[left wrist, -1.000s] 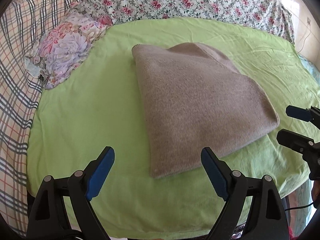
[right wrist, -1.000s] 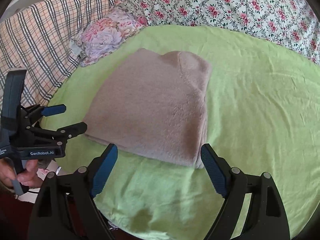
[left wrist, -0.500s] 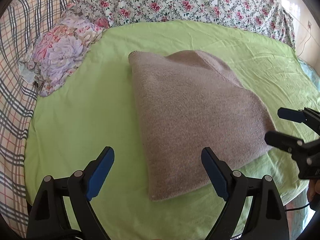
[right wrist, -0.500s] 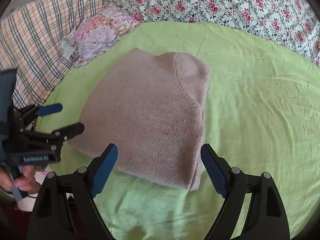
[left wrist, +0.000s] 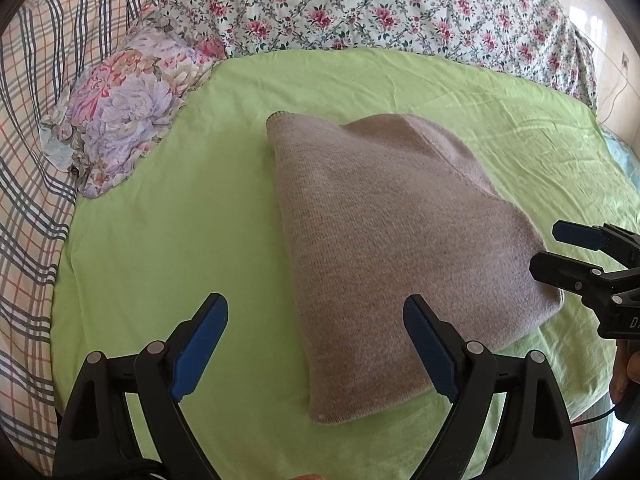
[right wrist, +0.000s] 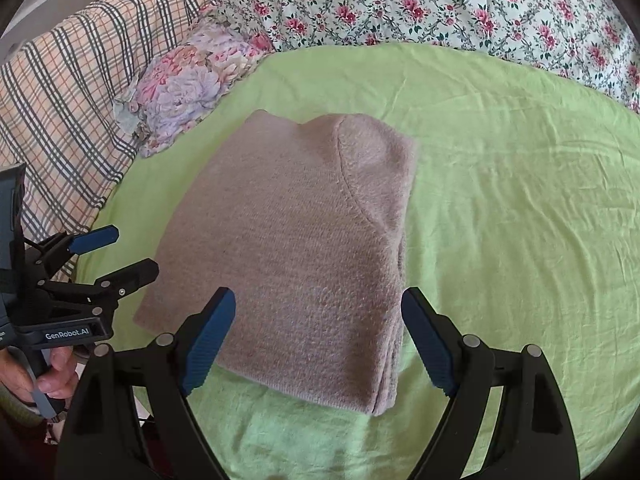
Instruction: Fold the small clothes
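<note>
A folded beige knit garment [left wrist: 392,248] lies on the green sheet [left wrist: 180,220]; it also shows in the right wrist view [right wrist: 296,248], on the green sheet [right wrist: 500,200]. My left gripper [left wrist: 316,340] is open and empty, above the garment's near left corner. It appears at the left of the right wrist view [right wrist: 116,252]. My right gripper [right wrist: 316,336] is open and empty, above the garment's near edge. It shows at the right edge of the left wrist view [left wrist: 560,248], close to the garment's right corner.
A floral pillow [left wrist: 128,100] lies at the back left, next to a plaid blanket [left wrist: 28,140]. A rose-print cover [left wrist: 380,8] runs along the back. The bed's near edge drops off below the grippers.
Both grippers have moved forward toward the garment, which now looks larger and nearer. Both stay open. The garment has not moved.
</note>
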Action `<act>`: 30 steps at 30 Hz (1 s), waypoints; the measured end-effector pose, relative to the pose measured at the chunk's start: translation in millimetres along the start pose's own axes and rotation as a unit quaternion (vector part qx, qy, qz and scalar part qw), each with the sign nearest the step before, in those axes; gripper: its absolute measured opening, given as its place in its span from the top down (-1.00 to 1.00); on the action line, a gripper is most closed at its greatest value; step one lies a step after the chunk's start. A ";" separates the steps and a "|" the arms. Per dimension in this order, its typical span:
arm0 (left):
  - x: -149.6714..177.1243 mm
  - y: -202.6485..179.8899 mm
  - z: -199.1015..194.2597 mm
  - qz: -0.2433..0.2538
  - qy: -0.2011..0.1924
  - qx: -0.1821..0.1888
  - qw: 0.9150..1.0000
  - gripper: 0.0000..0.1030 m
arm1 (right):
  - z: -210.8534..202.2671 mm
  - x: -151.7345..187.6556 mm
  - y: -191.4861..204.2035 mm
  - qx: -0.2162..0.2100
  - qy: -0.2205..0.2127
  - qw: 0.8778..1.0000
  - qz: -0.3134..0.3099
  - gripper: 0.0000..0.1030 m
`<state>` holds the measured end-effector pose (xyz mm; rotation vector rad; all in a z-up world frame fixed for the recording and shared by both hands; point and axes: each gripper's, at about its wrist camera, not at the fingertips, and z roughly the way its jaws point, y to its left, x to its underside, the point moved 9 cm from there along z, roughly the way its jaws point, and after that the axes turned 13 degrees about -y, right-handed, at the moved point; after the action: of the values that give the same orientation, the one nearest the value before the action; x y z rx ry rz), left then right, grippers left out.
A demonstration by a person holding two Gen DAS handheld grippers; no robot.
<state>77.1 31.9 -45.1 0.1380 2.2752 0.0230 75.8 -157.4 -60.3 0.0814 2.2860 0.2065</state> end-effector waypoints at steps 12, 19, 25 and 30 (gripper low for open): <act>-12.3 16.5 23.7 -0.053 0.007 0.020 0.998 -0.75 | 33.0 -9.6 -40.6 -0.039 0.003 0.987 0.158 -0.65; -2.6 24.2 42.3 -0.076 0.029 0.026 0.996 -0.75 | 55.5 -3.9 -41.5 -0.056 0.026 0.983 0.172 0.61; 9.6 6.2 49.5 -0.058 0.042 0.047 0.996 -0.76 | 64.4 3.4 -50.9 -0.017 0.039 0.993 0.111 0.65; 27.2 -1.0 58.5 -0.053 0.057 0.054 0.996 -0.78 | 65.0 4.6 -53.2 0.002 0.037 0.994 0.106 0.64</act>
<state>103.9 32.2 -103.8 0.0749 2.3947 -0.1521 121.9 -201.3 -115.3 0.3249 2.3498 0.3206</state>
